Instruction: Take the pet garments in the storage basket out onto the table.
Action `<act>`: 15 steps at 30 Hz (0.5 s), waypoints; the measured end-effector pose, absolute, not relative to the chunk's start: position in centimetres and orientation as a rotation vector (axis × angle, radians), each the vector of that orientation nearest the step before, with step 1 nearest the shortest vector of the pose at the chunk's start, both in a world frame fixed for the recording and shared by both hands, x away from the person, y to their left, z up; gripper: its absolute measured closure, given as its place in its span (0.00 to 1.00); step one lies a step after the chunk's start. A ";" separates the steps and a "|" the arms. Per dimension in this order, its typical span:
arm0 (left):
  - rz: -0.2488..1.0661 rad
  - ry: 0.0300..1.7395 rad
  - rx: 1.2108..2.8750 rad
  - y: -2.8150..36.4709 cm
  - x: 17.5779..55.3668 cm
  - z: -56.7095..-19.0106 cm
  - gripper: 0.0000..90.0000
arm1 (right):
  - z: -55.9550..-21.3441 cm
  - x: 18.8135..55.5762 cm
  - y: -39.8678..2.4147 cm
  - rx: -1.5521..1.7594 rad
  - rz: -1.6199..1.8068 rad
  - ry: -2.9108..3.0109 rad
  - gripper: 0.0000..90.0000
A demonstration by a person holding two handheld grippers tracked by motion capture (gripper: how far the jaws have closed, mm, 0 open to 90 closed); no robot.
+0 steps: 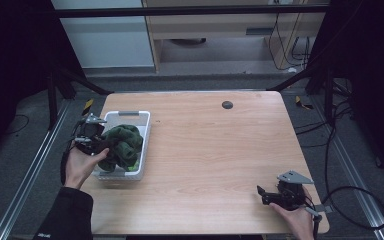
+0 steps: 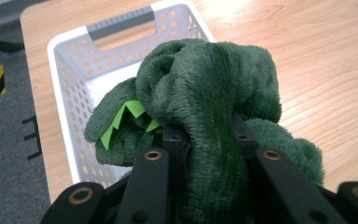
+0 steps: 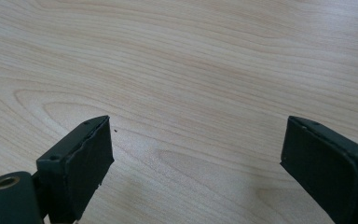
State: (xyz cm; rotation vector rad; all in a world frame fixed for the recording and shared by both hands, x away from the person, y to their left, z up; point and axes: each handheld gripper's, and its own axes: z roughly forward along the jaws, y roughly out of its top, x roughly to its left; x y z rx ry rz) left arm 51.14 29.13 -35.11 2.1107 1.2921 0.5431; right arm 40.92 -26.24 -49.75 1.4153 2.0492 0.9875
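Near the left edge of the table [image 1: 215, 150], a white perforated basket [image 1: 142, 131] sat with a dark green plush toy [image 2: 205, 88] lifted above it, pinched in the left hand-held gripper [image 2: 205, 140]. By the front right corner, the right hand-held gripper [image 3: 193, 163] rested with jaws spread wide, holding nothing.

Basket [image 1: 145, 131] at table's [image 1: 215, 165] left edge, plush toy [image 1: 124, 145] in it, grommet [image 1: 227, 104] behind

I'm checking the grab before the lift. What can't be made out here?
- Left gripper pads, left gripper view: buried in the green plush.
- Basket floor, left gripper view and high view: covered by the plush.
- The plush's shape: bunched up, unclear.
- Dark disc, high view: too small to identify.
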 end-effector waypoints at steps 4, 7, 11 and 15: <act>0.551 1.272 2.105 29.1 50.8 -34.2 0.82 | -49.8 40.9 -26.2 1.403 0.981 2.050 0.10; 0.557 1.255 2.100 29.0 50.6 -33.7 0.82 | -49.7 40.9 -26.2 1.410 0.982 2.049 0.10; 0.571 1.247 2.100 29.0 50.4 -33.1 0.83 | -49.7 40.9 -26.3 1.411 0.987 2.046 0.10; 0.581 1.237 2.092 29.1 50.1 -32.6 0.83 | -49.7 40.9 -26.3 1.405 0.984 2.046 0.10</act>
